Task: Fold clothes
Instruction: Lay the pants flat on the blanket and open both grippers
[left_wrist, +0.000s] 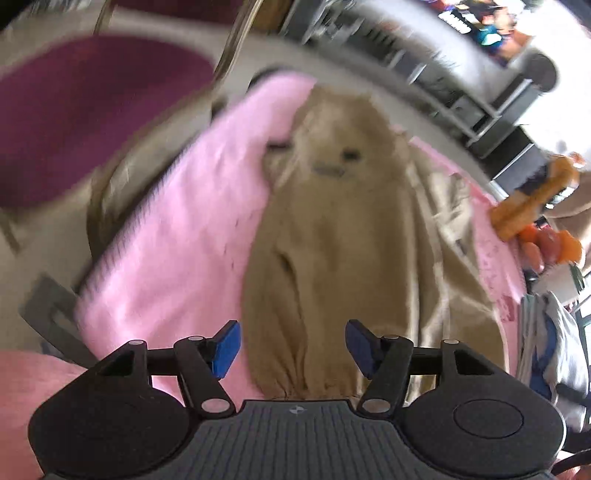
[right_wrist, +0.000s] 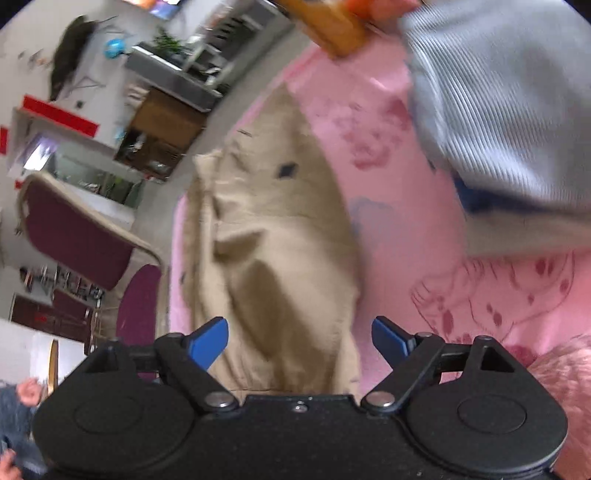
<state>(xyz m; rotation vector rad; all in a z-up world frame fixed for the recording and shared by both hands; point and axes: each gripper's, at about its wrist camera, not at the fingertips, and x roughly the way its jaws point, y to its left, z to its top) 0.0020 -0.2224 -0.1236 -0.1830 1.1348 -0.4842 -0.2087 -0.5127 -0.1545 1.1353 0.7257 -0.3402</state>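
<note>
Left gripper (left_wrist: 291, 349): seen from the left wrist camera with its blue pads (left_wrist: 226, 349) set moderately apart; nothing is pinched, and the gathered hem of the tan garment (left_wrist: 332, 240) lies just below the gap.
Right gripper (right_wrist: 300, 343): seen from the right wrist camera with its blue pads (right_wrist: 207, 345) spread wide; nothing is gripped, and the tan garment (right_wrist: 280, 240) passes under the gap.
Pose: both grippers are tilted downward over the cloth.
Task item: the tan garment is laid lengthwise on a pink sheet (left_wrist: 177, 229), rumpled, with a small dark mark on it.
Left view only: an orange gripper (left_wrist: 532, 210) is seen at the right edge; a maroon chair seat (left_wrist: 85, 114) lies beyond the sheet.
Right view only: a grey ribbed garment (right_wrist: 509, 122) lies on the pink sheet (right_wrist: 406, 221), which is printed with reddish figures; maroon chairs (right_wrist: 77, 236) and shelving (right_wrist: 177, 77) stand farther off.
Writing: none can be read; both views are blurred.
</note>
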